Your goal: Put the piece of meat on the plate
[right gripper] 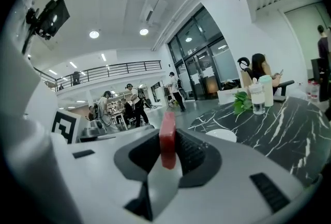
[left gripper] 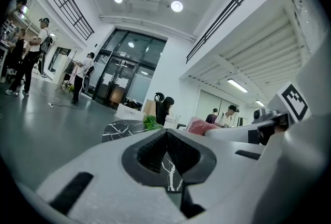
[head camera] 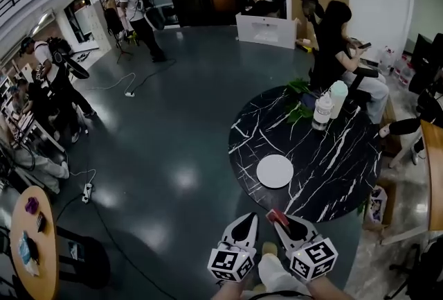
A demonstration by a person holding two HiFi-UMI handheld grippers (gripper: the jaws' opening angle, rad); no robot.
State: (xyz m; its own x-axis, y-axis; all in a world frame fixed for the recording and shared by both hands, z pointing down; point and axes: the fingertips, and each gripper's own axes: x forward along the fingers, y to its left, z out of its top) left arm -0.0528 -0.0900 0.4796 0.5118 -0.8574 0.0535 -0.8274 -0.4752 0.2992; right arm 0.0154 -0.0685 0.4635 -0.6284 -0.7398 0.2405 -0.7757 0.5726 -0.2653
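The piece of meat (right gripper: 167, 140) is a red slab standing upright between the pads of my right gripper (right gripper: 168, 137), which is shut on it. In the head view the right gripper (head camera: 280, 220) holds the meat (head camera: 275, 215) just short of the near edge of the round black marble table (head camera: 346, 167). The white plate (head camera: 275, 171) lies empty on the table's near left part, ahead of both grippers. It also shows in the right gripper view as a plate (right gripper: 222, 135) past the jaws. My left gripper (head camera: 243, 224) is beside the right one, its jaws together and empty (left gripper: 165, 132).
Two bottles (head camera: 322, 111) and a green plant (head camera: 299, 101) stand at the table's far side, where a person (head camera: 339, 42) sits. A small wooden table (head camera: 31, 243) is at the lower left. A power strip and cable (head camera: 86, 191) lie on the grey floor. Other people stand far left.
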